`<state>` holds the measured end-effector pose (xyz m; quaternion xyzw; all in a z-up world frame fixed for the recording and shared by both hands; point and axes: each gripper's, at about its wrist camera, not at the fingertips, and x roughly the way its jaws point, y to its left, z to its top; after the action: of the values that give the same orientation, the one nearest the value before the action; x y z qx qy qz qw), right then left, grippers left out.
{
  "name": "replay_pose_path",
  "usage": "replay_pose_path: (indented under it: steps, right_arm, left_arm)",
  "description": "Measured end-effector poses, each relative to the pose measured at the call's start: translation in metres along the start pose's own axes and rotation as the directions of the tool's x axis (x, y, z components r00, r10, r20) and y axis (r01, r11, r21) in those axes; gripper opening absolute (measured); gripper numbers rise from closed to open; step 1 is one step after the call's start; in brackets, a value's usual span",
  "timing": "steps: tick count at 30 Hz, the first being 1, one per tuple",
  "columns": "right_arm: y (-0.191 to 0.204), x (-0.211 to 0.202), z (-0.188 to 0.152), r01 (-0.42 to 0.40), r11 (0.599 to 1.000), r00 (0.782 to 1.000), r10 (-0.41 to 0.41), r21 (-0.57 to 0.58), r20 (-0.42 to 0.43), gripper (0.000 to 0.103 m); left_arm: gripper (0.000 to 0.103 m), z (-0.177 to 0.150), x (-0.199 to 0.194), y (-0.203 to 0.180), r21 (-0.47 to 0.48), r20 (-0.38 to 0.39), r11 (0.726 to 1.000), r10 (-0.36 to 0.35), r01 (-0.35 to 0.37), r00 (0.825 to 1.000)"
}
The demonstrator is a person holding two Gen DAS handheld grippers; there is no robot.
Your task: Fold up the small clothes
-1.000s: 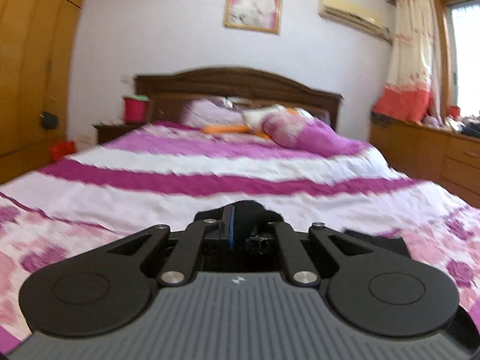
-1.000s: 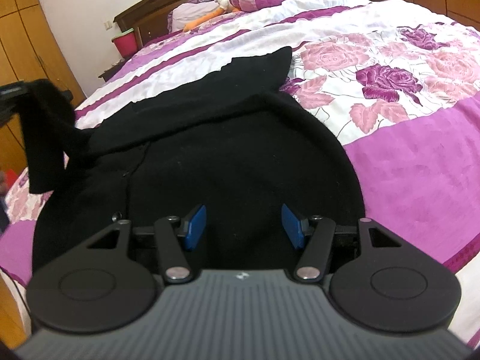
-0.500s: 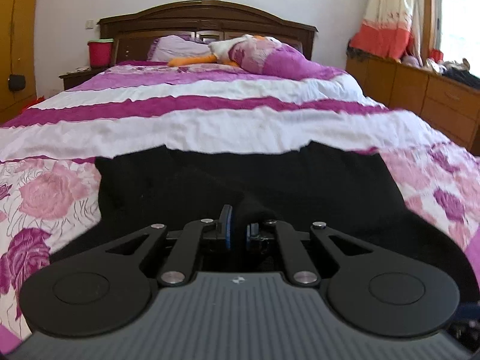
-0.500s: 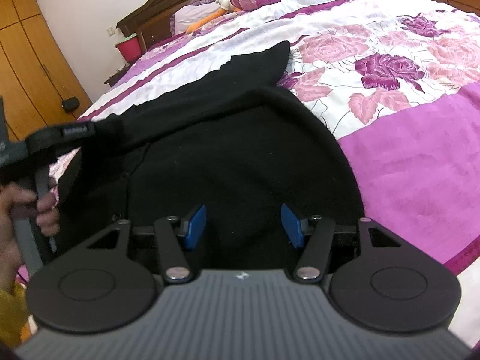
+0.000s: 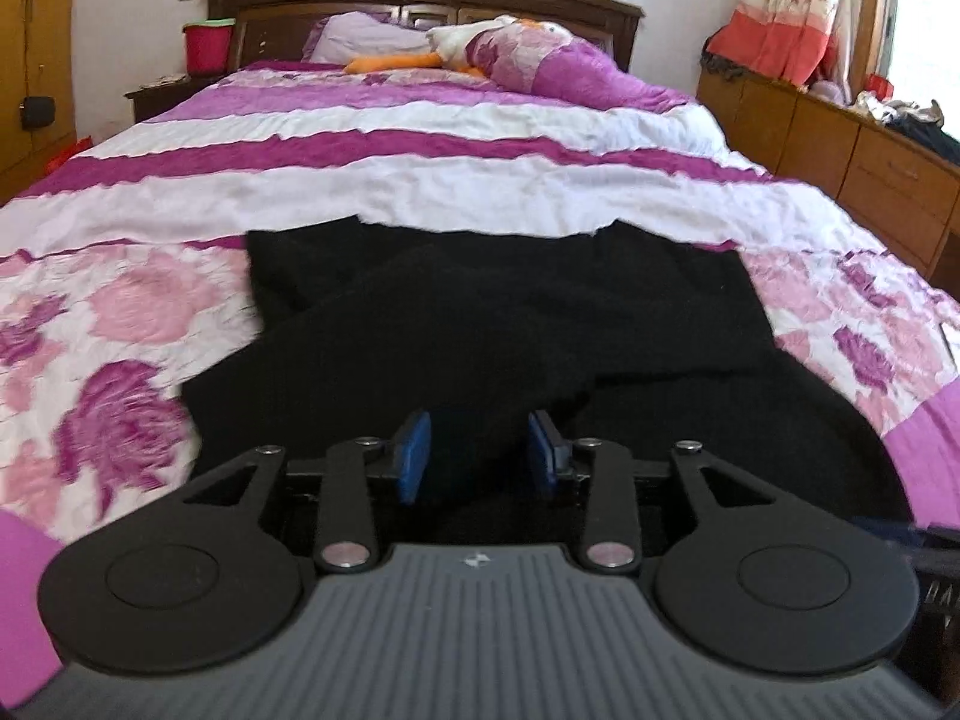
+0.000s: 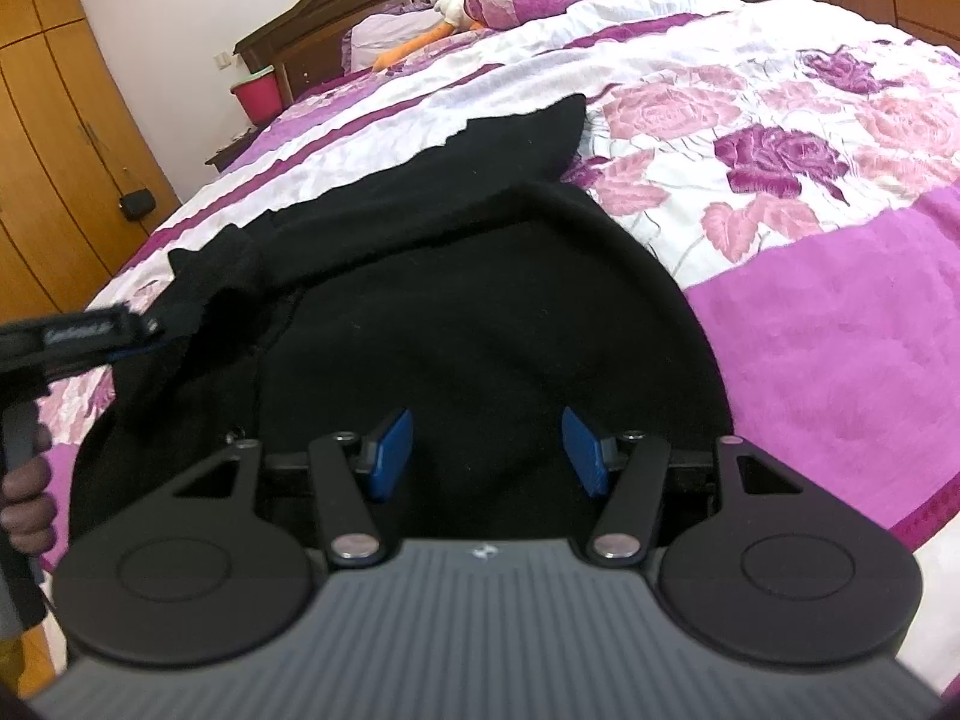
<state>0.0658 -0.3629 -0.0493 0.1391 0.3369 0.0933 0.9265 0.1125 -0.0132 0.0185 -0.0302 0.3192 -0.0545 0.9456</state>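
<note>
The black top lies flat on the bed, its long side across the foot; the left gripper and right gripper hover spread above its near edge, the left nearer the loose sleeve.

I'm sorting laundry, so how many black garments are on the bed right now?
1. A single black garment lies spread on the near end of the floral bedspread, under both open claws. More could be hidden beneath it or out of frame.
</note>
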Motion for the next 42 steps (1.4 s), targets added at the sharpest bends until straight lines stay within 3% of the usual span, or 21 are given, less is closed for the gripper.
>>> replay_pose_path:
  steps: [11, 17, 23, 29, 37, 42]
  right_arm:
    - [0.043, -0.004, 0.015, -0.048, 0.990, 0.998, 0.051, -0.129, 0.020, 0.059]
    - [0.081, 0.001, 0.019, -0.090, 0.971, 0.996, 0.094, -0.223, 0.008, 0.059]
    - [0.138, 0.019, 0.019, -0.219, 0.927, 0.976, 0.214, -0.304, -0.049, 0.059]
    - [0.190, 0.042, 0.011, -0.282, 0.872, 0.959, 0.265, -0.400, -0.097, 0.058]
    - [0.227, 0.075, 0.006, -0.282, 0.831, 0.959, 0.256, -0.479, -0.119, 0.058]
    - [0.234, 0.098, -0.003, -0.261, 0.828, 0.965, 0.219, -0.497, -0.143, 0.058]
  left_arm:
    - [0.043, -0.024, -0.046, 0.057, -0.103, -0.023, 0.987, 0.124, -0.126, 0.992]
    - [0.043, -0.042, -0.060, 0.082, -0.143, -0.044, 0.977, 0.155, -0.160, 0.987]
    - [0.043, -0.048, -0.071, 0.099, -0.150, -0.032, 0.967, 0.201, -0.204, 0.979]
    - [0.043, -0.052, -0.079, 0.121, -0.203, -0.030, 0.957, 0.207, -0.209, 0.978]
    - [0.043, -0.060, -0.079, 0.135, -0.239, -0.034, 0.948, 0.210, -0.212, 0.977]
    - [0.043, -0.064, -0.080, 0.133, -0.218, -0.023, 0.950, 0.222, -0.222, 0.975]
